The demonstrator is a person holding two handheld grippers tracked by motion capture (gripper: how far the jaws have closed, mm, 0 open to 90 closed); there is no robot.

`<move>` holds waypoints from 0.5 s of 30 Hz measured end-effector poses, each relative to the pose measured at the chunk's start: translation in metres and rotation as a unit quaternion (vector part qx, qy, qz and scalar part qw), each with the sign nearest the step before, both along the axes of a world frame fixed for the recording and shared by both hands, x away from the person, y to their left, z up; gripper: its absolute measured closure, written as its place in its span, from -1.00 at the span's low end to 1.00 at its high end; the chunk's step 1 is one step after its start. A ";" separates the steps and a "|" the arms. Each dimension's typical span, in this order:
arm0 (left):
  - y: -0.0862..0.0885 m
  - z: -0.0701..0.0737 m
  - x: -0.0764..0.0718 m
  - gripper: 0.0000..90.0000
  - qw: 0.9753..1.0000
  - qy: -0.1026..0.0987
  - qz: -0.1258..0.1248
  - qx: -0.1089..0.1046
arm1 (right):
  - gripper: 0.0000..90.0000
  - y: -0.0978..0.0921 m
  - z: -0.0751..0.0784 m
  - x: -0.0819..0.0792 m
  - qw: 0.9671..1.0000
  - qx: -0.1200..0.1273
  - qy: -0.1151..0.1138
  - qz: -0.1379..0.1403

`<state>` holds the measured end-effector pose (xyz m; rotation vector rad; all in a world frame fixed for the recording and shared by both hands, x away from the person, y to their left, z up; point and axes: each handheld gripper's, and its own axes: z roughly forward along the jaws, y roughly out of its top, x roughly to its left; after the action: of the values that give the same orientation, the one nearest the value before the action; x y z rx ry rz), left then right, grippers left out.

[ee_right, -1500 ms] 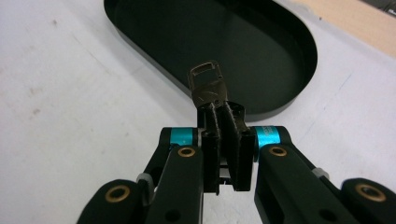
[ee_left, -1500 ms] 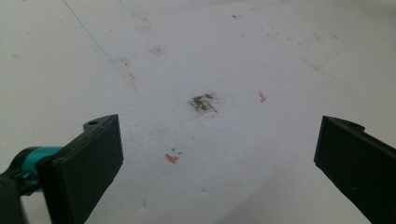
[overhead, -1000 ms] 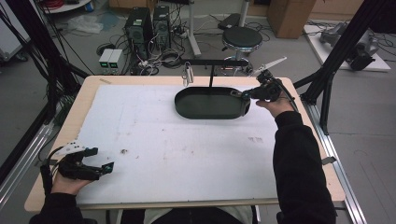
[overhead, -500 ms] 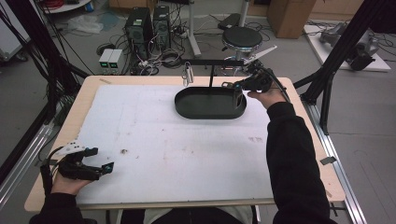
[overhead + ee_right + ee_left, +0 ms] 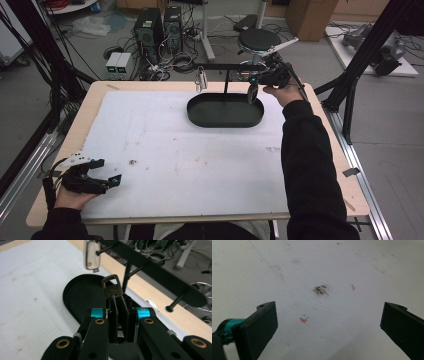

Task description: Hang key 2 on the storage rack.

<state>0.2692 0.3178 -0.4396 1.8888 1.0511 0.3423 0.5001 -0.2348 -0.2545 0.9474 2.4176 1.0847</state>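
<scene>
My right gripper [image 5: 119,302] is shut on a dark metal tag [image 5: 112,288] whose rectangular loop sticks up past the jaws. In the high view the right gripper [image 5: 256,81] is held over the far right end of a black oval tray [image 5: 200,116], just below the rack's black crossbar [image 5: 220,66], and the dark tag [image 5: 252,93] hangs down from it. A silver tag [image 5: 91,255] hangs on the bar's left peg, with a bare peg [image 5: 175,303] to the right. At the table's near left corner my left gripper [image 5: 109,179] rests open, holding nothing, over the white sheet [image 5: 332,262].
The crossbar stands on a thin post [image 5: 226,84] rising from the tray. A small dark stain [image 5: 320,290] and orange marks [image 5: 303,320] lie on the sheet ahead of the left jaws. Computers and cables [image 5: 160,30] and a stool [image 5: 259,39] are on the floor beyond the table.
The right hand has lifted the gripper and the dark tag from the tray's right end up and away toward the crossbar. The left gripper has stayed put.
</scene>
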 end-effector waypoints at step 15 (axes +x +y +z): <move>0.000 -0.001 0.001 -0.96 1.000 -0.001 -0.001 -0.001 | 0.90 0.010 -0.002 0.015 0.999 -0.023 -0.005 -0.043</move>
<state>0.2698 0.3178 -0.4404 1.8869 1.0476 0.3417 0.5146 -0.2246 -0.2563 1.0175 2.3594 0.9982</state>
